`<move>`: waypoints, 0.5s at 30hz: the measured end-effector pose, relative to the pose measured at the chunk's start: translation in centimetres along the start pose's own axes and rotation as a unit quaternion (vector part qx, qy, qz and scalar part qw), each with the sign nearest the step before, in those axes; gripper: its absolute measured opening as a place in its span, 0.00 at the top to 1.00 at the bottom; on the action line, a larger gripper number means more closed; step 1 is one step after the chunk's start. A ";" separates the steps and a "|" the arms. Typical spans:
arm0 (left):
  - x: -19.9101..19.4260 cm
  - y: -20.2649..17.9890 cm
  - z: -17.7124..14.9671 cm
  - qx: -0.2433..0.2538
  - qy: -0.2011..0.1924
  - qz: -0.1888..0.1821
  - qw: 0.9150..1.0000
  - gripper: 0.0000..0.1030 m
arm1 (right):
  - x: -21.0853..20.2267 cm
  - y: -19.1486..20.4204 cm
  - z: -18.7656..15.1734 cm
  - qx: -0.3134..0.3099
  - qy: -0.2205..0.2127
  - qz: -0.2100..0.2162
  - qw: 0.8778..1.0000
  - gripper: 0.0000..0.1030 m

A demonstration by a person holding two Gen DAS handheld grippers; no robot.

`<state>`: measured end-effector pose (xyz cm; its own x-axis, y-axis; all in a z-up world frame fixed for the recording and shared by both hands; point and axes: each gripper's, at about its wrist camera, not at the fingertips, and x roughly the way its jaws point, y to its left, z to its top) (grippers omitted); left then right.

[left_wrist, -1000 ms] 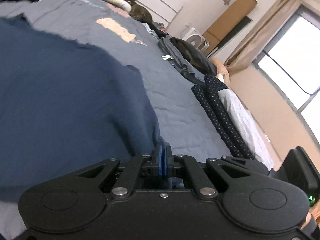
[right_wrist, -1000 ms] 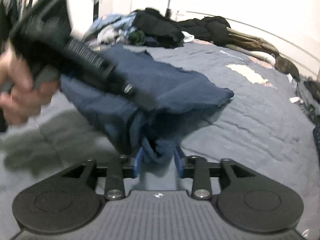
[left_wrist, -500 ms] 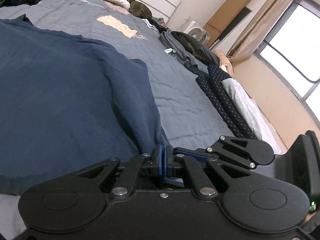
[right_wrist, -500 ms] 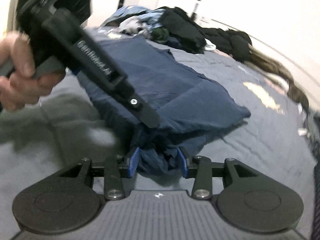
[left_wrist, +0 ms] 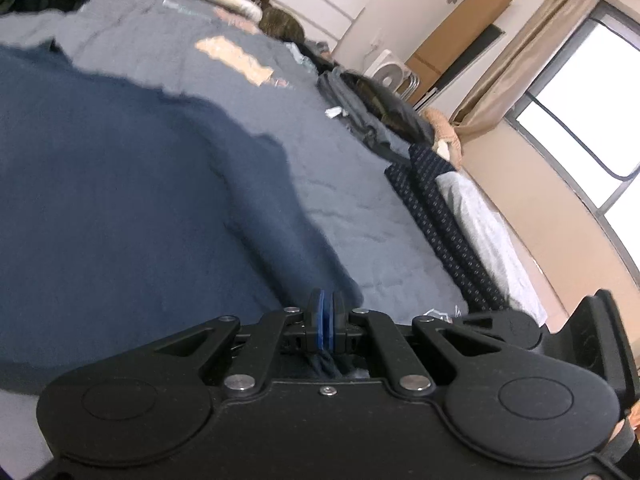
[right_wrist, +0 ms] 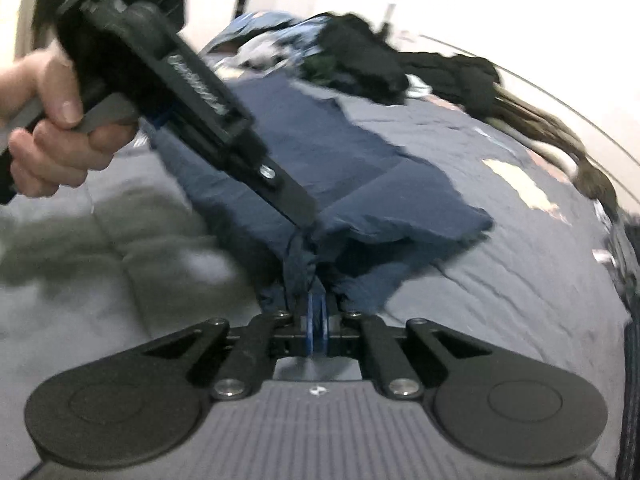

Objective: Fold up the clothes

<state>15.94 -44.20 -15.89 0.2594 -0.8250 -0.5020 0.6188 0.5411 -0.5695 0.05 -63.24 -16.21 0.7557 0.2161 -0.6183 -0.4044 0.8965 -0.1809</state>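
A navy blue garment [left_wrist: 120,200] lies spread over the bed, one corner folded over on itself [right_wrist: 400,200]. My left gripper [left_wrist: 327,316] is shut on its near edge, and a bit of cloth hangs below the blue pads. In the right wrist view the left gripper [right_wrist: 300,212], held by a hand [right_wrist: 52,132], pinches the same bunched edge. Just below it my right gripper [right_wrist: 317,316] has its jaws closing tight on a gathered fold of the garment; the pads press on the cloth.
A grey-blue quilt [left_wrist: 360,200] covers the bed. A heap of dark clothes [right_wrist: 360,60] lies at its far end. Dotted navy and white folded items [left_wrist: 440,220] and a dark jacket [left_wrist: 380,112] line the right edge, near a window [left_wrist: 580,80].
The right gripper's jaws went from wide apart around the hanging cloth to pressed together on it. The left gripper kept its grip and hardly moved.
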 end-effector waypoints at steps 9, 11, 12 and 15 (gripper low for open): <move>0.2 -1.1 -0.9 0.043 0.020 0.017 0.999 0.97 | -1.9 -0.1 -1.3 0.041 0.024 0.033 0.998 1.00; 0.1 -0.8 -1.1 0.039 0.020 0.018 0.999 0.97 | -1.7 -0.2 -1.8 0.044 0.035 0.031 0.998 1.00; 0.0 -0.6 -1.2 0.037 0.020 0.019 0.999 0.97 | -1.6 -0.3 -2.0 0.047 0.033 0.025 0.998 1.00; -0.7 -0.3 -1.2 0.035 0.020 0.020 0.999 0.97 | -2.1 -1.3 -1.8 0.073 -0.001 0.006 0.997 0.99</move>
<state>14.66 -43.61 -16.12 0.2565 -0.7951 -0.5496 0.6589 0.5599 -0.5024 -1.98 -65.56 -16.03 0.7523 0.2267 -0.6186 -0.3338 0.9407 -0.0612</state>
